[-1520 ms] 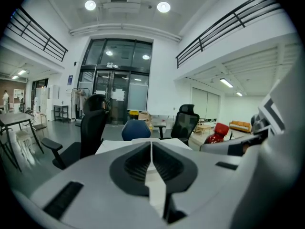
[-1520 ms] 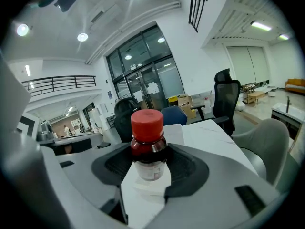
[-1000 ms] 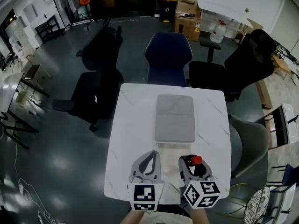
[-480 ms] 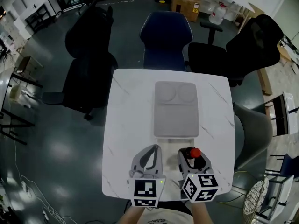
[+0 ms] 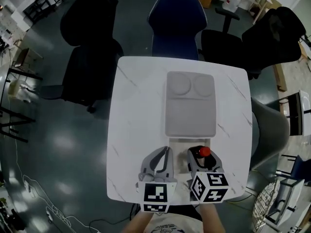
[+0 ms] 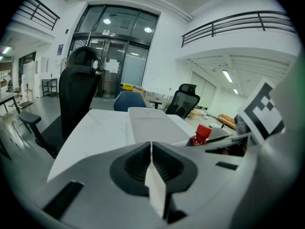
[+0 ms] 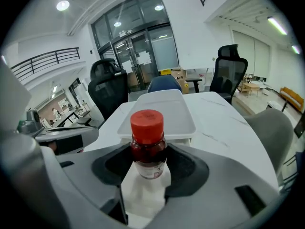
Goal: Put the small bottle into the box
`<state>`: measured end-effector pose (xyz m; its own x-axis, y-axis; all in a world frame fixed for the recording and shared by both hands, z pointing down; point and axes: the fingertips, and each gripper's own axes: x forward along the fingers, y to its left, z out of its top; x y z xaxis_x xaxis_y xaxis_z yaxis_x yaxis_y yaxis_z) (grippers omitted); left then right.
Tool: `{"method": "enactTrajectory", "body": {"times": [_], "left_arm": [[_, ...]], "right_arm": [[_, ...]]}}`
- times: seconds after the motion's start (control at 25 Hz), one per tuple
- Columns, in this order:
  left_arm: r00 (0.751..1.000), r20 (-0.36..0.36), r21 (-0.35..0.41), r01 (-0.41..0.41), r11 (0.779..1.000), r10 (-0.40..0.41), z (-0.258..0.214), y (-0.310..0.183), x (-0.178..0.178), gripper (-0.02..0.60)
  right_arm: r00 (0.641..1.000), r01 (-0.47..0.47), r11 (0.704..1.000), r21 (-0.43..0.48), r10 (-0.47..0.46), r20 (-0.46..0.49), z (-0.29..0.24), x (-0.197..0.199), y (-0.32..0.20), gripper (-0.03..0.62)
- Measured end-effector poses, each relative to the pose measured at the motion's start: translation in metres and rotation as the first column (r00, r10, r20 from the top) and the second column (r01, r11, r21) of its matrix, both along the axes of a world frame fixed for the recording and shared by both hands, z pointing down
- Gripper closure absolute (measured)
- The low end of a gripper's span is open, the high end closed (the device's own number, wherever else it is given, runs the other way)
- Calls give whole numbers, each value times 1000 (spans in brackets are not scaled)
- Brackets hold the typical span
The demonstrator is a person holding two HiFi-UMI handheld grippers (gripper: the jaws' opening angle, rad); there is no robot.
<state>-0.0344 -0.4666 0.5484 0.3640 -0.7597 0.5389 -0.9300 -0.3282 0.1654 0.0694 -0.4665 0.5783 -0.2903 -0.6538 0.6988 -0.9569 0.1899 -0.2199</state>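
**Small bottle gripped, box not yet reached**

The small bottle (image 7: pixel 148 144), red-capped and upright, is clamped between the jaws of the right gripper (image 5: pixel 201 160), close to the near edge of the table (image 5: pixel 131 130) and right of centre. Just beside it, the left gripper (image 6: pixel 151 151) has its jaws pressed together on nothing. The box (image 5: pixel 190 106) lies at the table's middle, beyond both grippers, and looks covered by a flat lid. The pick-up seems done; carrying the bottle over, probably opening the box, and setting it inside remain.
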Motion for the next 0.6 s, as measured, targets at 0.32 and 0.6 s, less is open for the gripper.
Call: {"method": "enactTrajectory", "body": {"times": [0.32,0.6], "left_arm": [[1000,-5,-36,-16,999,16,16,-3,2,558],[1000,-10,-51,-24,998,24,23,-4,8,558]], "right_arm": [[999,19,998,-63,-21,-31,21,-6,-3,364],[998,33,994,-101,-39,-56,33,-6,-4,364]]}}
